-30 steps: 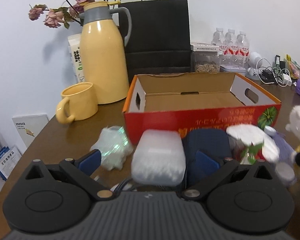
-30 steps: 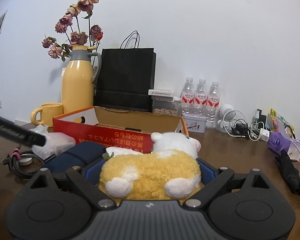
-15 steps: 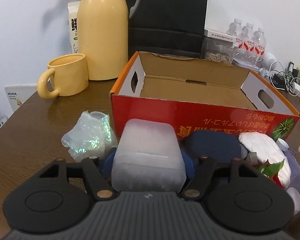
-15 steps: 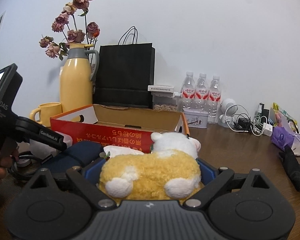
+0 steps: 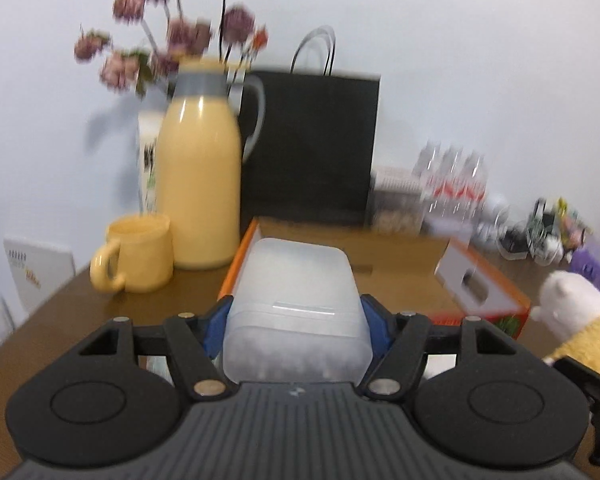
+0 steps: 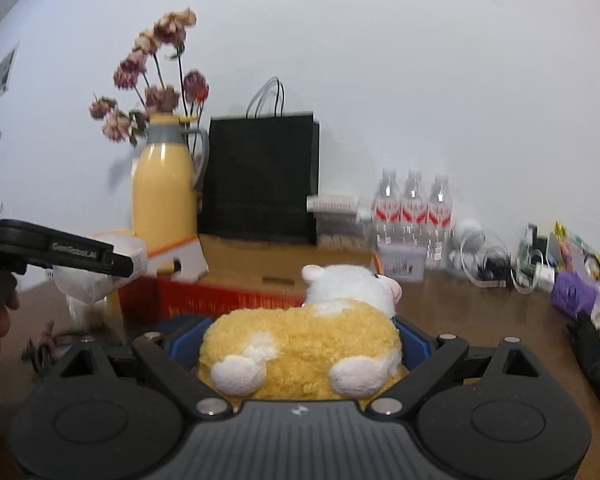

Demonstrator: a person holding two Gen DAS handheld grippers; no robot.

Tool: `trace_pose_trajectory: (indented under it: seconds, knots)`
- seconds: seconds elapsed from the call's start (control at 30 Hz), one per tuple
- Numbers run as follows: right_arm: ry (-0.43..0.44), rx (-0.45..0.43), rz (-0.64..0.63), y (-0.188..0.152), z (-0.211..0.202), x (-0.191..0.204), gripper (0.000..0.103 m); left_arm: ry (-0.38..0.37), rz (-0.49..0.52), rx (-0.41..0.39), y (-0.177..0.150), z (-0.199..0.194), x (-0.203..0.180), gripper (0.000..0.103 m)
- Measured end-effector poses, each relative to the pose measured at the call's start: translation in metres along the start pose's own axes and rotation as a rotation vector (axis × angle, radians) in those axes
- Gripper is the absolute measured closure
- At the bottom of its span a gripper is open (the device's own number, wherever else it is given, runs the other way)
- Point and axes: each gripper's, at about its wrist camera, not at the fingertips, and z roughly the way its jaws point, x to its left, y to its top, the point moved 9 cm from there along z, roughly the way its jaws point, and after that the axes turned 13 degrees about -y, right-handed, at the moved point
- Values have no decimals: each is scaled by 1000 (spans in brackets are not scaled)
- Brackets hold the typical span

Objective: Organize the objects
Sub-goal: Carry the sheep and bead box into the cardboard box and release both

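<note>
Our left gripper (image 5: 296, 316) is clamped on a frosted plastic box (image 5: 296, 312), held in the air in front of the open cardboard box (image 5: 484, 284). Our right gripper (image 6: 300, 344) grips a yellow and white plush toy (image 6: 304, 344), also near the cardboard box. A yellow jug (image 5: 198, 196) and mug (image 5: 138, 258) stand on the table (image 5: 52, 320) to the left.

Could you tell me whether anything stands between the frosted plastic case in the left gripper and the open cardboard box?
Nothing visible does. The left gripper holds the frosted case lifted in front of the cardboard box, whose visible floor is bare. The yellow mug stands off to the left.
</note>
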Motion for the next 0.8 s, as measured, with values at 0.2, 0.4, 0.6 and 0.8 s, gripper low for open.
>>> trace_pose_trajectory:
  seconds: [0.2,0.4,0.6,0.8]
  knots:
    - [0,-48,21,46,38,10,9,5,-2,-71,38,22,-4,35]
    - [-8,16,36,64,109,21,9,37,-25,-42,55,71,4,35]
    - [-30,177,13,38,184,24,9,52,-69,49,39,124,18,35]
    - [-56,264,-2,9,205,19,9,42,-81,143,14,149,29,35]
